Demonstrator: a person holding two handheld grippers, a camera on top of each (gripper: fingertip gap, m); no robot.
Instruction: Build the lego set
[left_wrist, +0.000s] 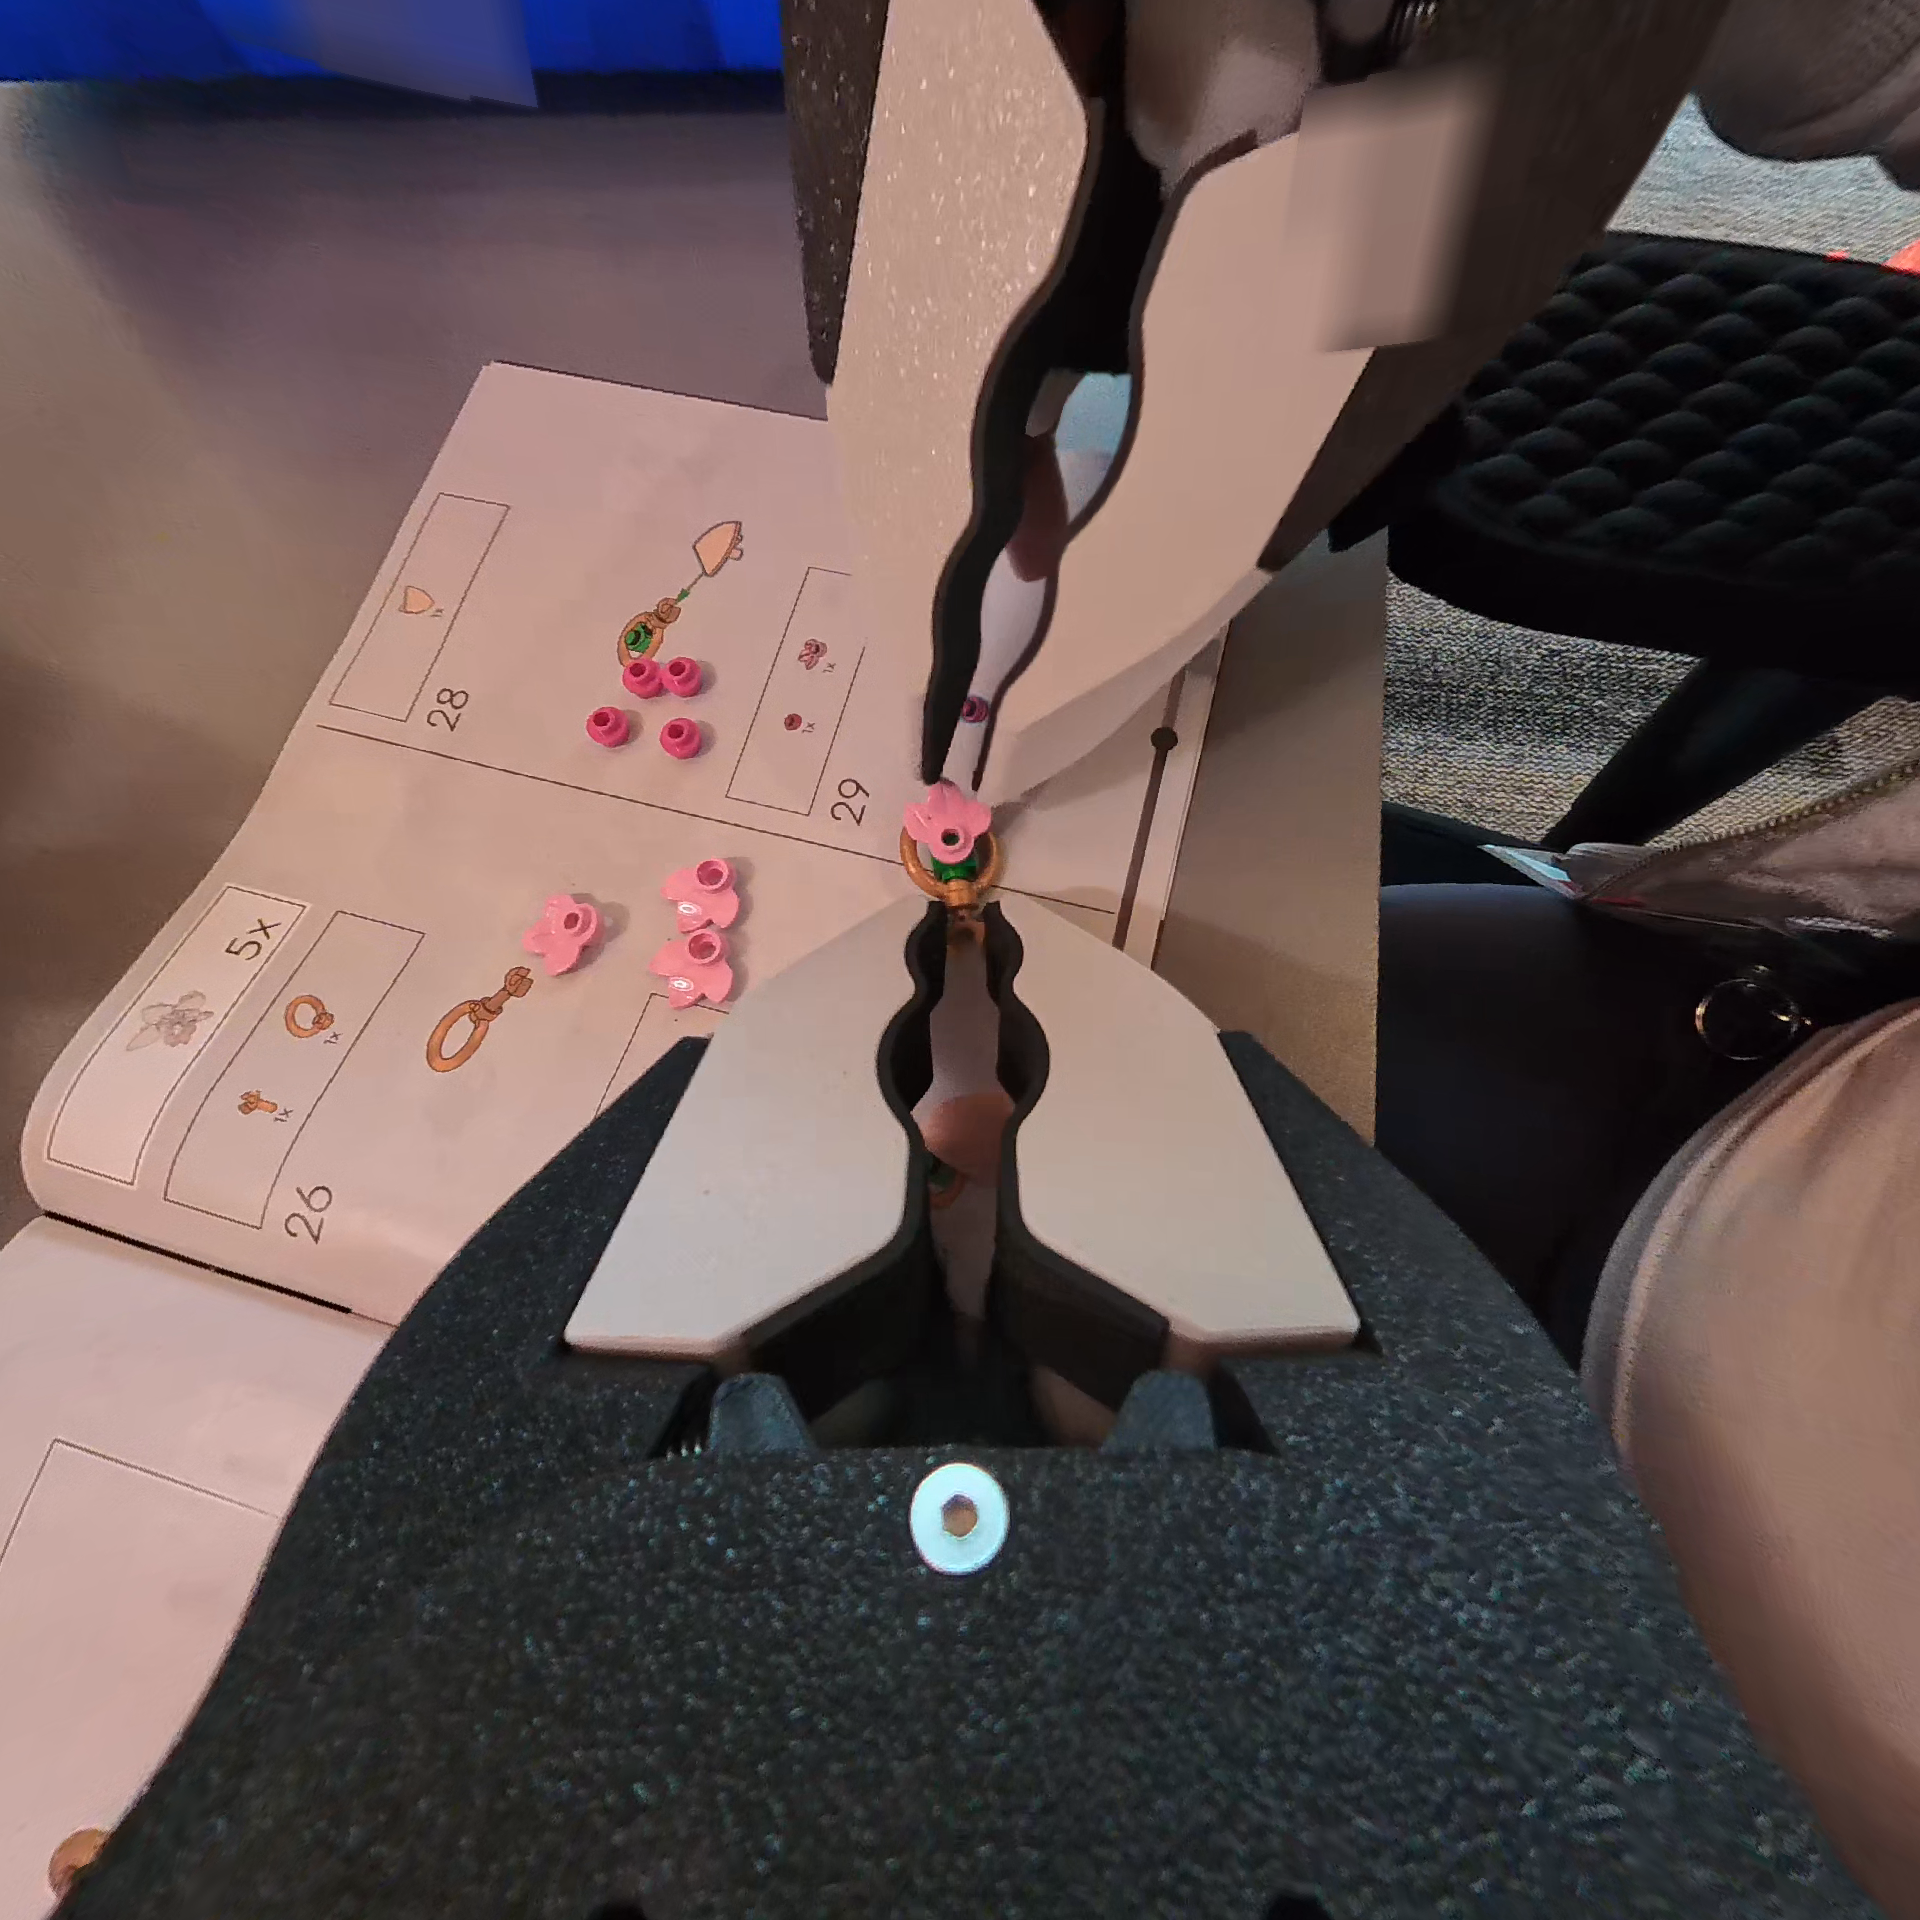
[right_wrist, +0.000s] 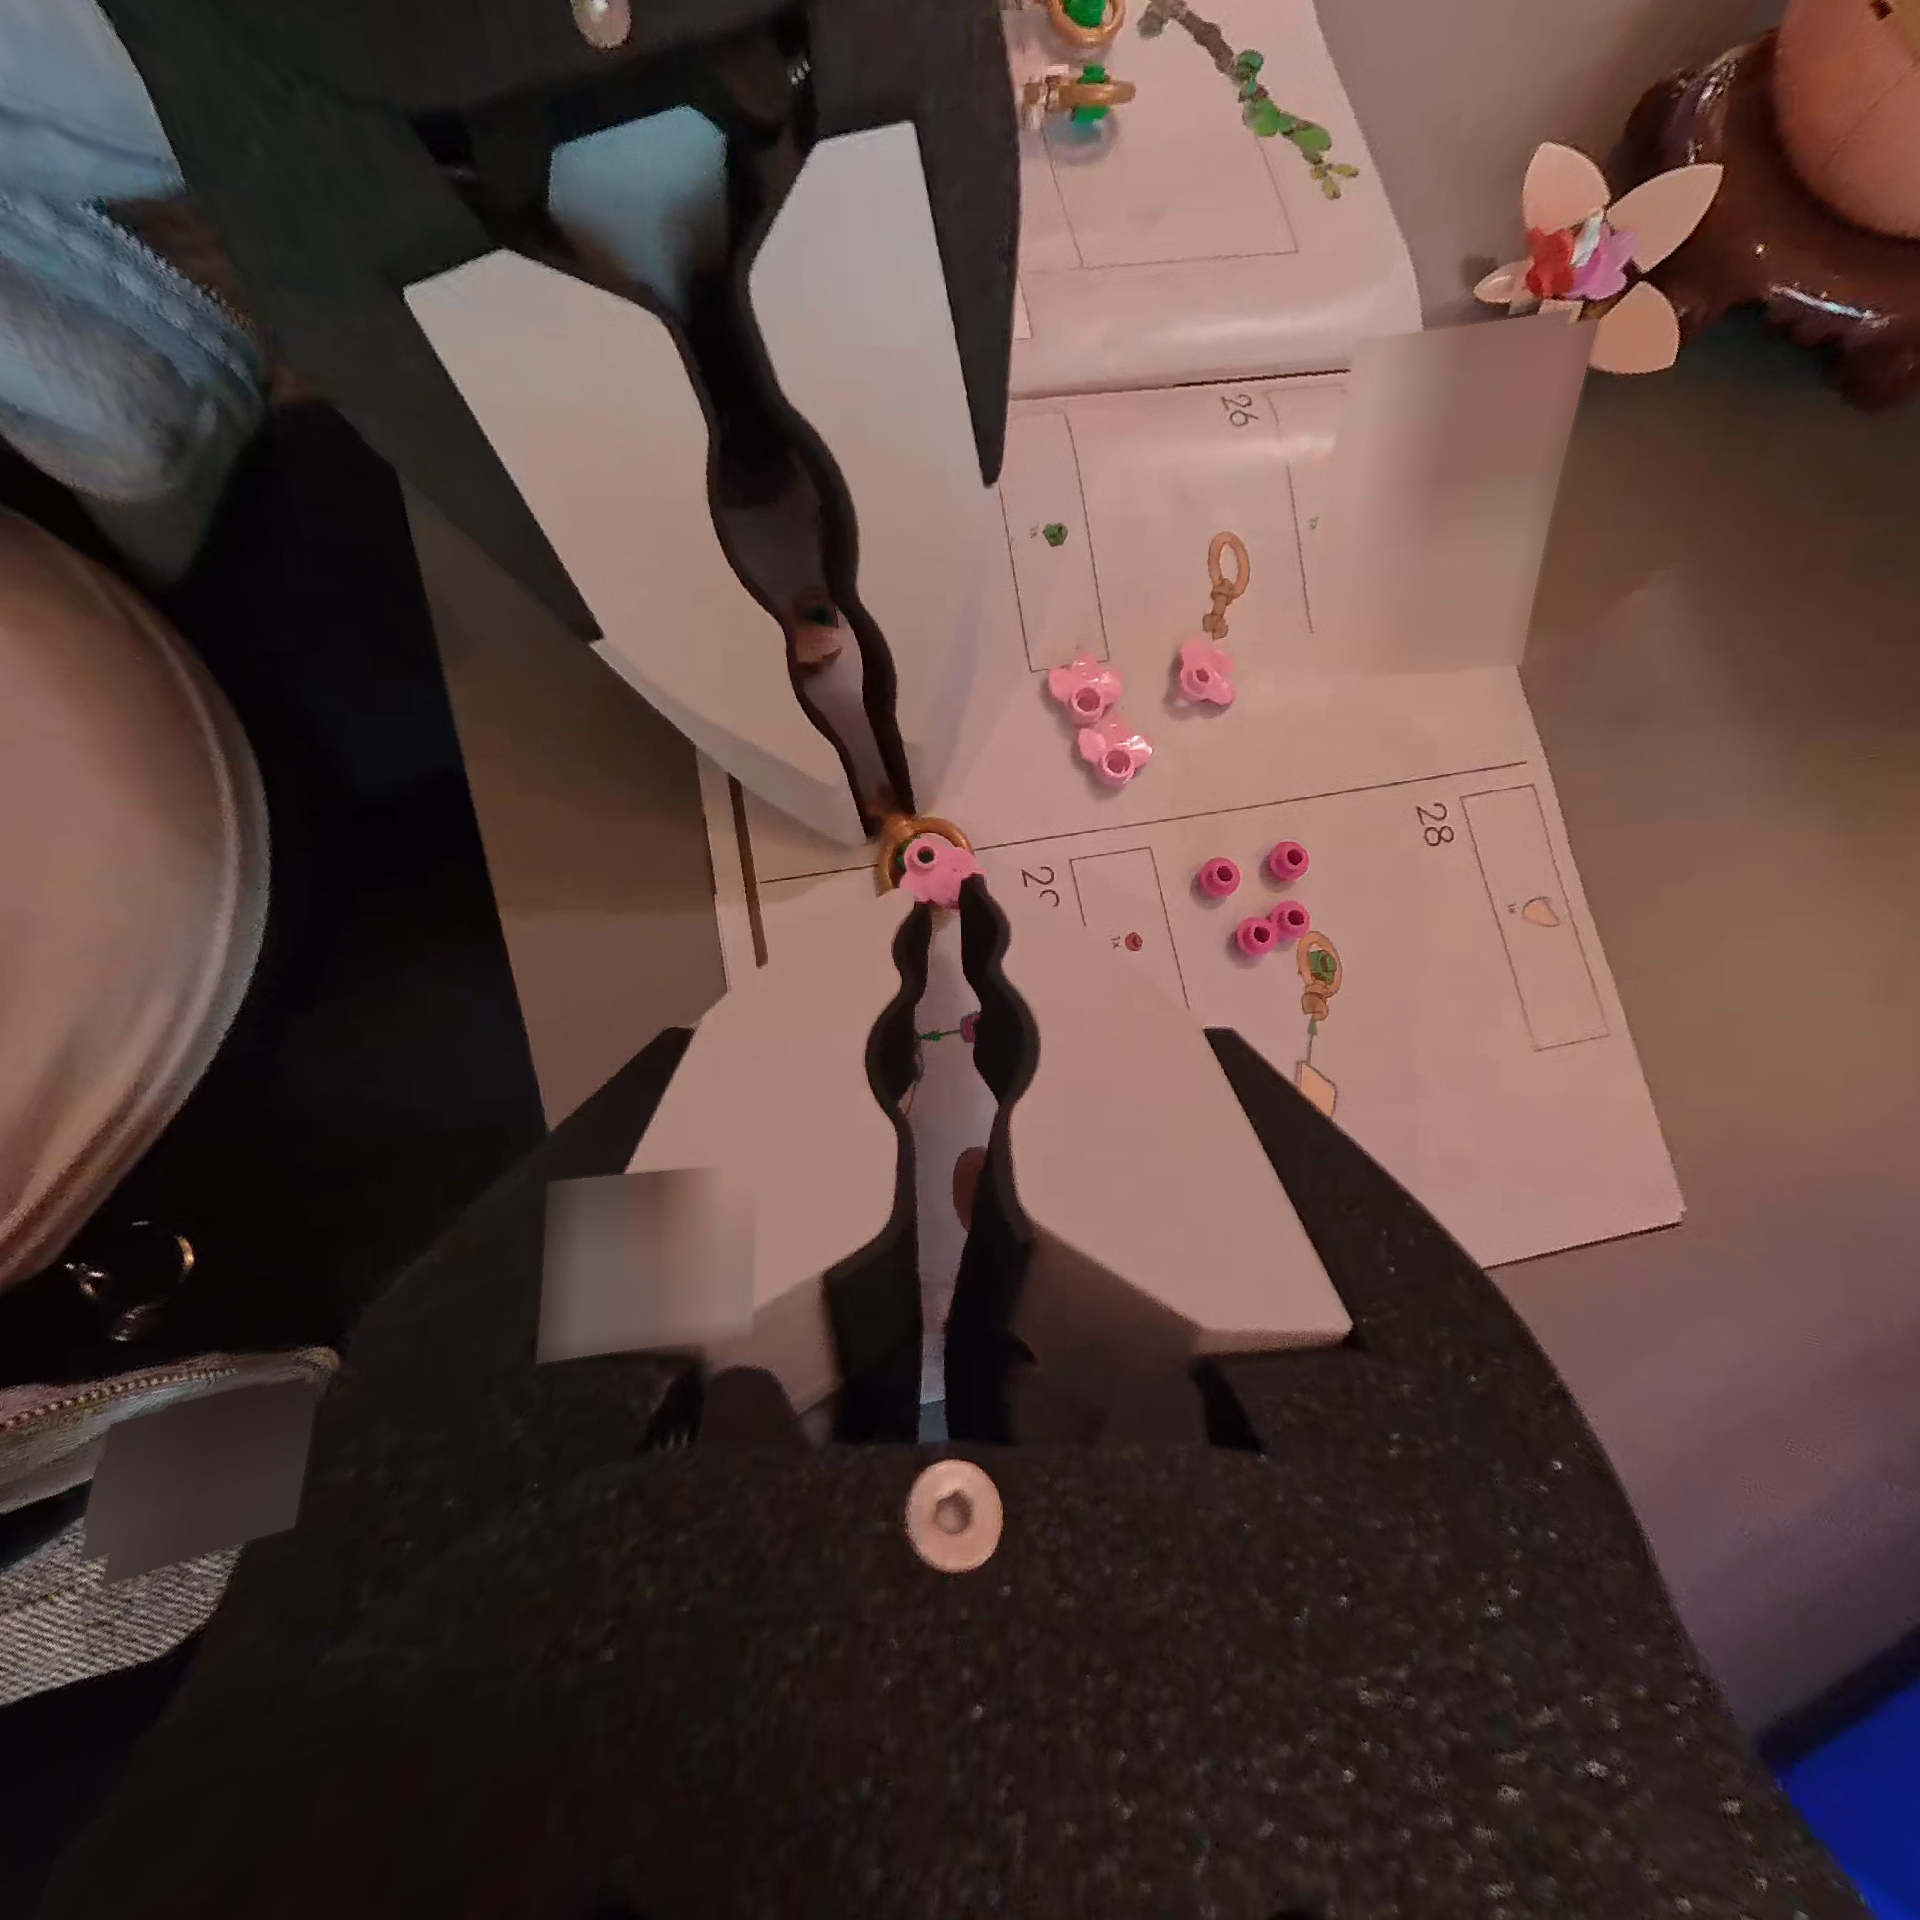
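Seen held clear of the open instruction booklet (left_wrist: 520, 831) on the counter (left_wrist: 312, 312): a gold ring piece (left_wrist: 914, 868), pinched by its short stem in the narrow-set fingertips of the left gripper (left_wrist: 964, 920). Was oriented with the long axis running straight out from those tips, stem nearest, ring farthest. Was fitted with a green stud (left_wrist: 951, 864) inside the ring and a pink flower (left_wrist: 943, 821) on top, hole upward.

Met from the opposite side by the right gripper (right_wrist: 940, 902), almost tip to tip with the left and roughly in line with it. Was drawn nearly closed on the flower's far petal edge, the pads apparently pressing on it; contact of the second pad not fully clear.

Lay to the left of the left gripper, well apart on the page: three loose pink flowers (left_wrist: 698, 894) and, farther off, four dark pink round studs (left_wrist: 655, 707). Lay untouched by either gripper.
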